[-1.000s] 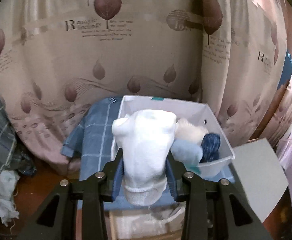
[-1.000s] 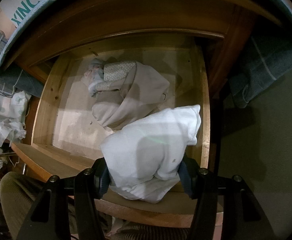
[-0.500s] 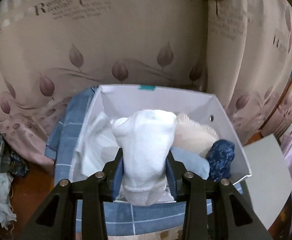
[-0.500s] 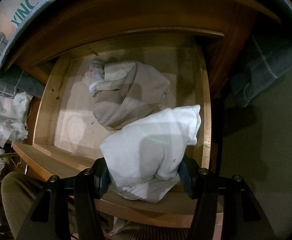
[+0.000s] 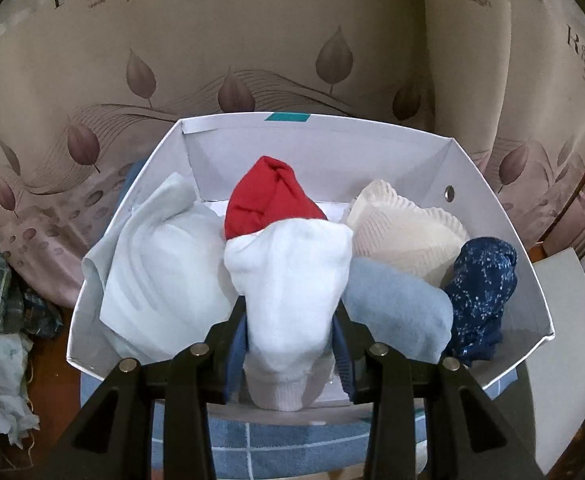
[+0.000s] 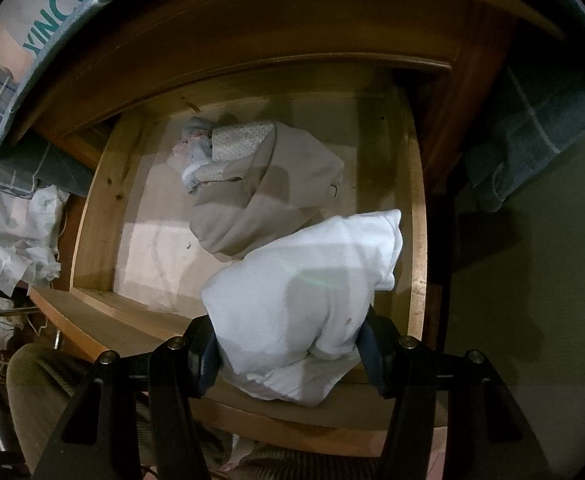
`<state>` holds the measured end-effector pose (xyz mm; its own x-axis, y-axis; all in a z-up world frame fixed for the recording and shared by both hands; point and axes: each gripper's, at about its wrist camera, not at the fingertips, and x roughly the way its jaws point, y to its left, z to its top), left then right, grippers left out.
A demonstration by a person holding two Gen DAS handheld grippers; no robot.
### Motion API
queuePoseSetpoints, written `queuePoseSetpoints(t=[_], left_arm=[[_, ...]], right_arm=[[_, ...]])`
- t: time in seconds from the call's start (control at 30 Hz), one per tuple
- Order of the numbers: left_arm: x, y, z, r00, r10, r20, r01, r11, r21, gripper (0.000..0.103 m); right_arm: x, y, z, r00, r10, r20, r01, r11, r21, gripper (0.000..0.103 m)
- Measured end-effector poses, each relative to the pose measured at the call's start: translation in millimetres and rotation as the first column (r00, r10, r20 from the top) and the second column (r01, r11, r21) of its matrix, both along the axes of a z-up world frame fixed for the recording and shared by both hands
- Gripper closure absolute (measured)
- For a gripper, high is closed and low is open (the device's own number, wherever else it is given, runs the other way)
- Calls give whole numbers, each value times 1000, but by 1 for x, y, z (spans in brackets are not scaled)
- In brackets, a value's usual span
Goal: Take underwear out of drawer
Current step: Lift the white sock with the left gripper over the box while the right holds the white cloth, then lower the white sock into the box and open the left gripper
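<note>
My left gripper [image 5: 290, 338] clamps a white roll [image 5: 288, 284] over the white box [image 5: 488, 216], in front of the red piece [image 5: 270, 200]. Only my right view shows the drawer [image 6: 418, 216]: there my right gripper [image 6: 288, 354] grips a white bundle [image 6: 308, 292] over its front edge, a beige garment [image 6: 268, 192] lying behind.

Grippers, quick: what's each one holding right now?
Left gripper: closed on a white sock.
Right gripper: closed on a white garment.
</note>
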<state>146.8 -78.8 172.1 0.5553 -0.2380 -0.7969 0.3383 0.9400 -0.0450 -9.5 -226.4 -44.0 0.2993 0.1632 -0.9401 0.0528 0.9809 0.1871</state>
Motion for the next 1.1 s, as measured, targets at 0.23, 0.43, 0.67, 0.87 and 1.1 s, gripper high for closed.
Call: queuePoseSetpoints(t=[0.23, 0.43, 0.67, 0.87, 1.1], left_arm=[[-1, 2, 2, 1000, 19, 23, -19, 1000, -13, 59], [-8, 4, 11, 996, 34, 77, -35, 999, 4, 49], [-22, 5, 29, 991, 18, 133, -20, 1000, 18, 41], [-47, 15, 43, 979, 17, 202, -25, 999, 35, 40], [-85, 48, 45, 962, 90, 259, -95, 995, 9, 40]], right_arm=[[0, 0, 0, 1000, 1, 0, -1, 1000, 0, 49], [0, 0, 0, 1000, 0, -1, 0, 1000, 0, 49], [0, 0, 0, 1000, 3, 0, -3, 1000, -2, 49], [1, 1, 0, 1000, 3, -1, -3, 1000, -13, 49], [1, 4, 2, 1000, 4, 4, -4, 999, -35, 49]])
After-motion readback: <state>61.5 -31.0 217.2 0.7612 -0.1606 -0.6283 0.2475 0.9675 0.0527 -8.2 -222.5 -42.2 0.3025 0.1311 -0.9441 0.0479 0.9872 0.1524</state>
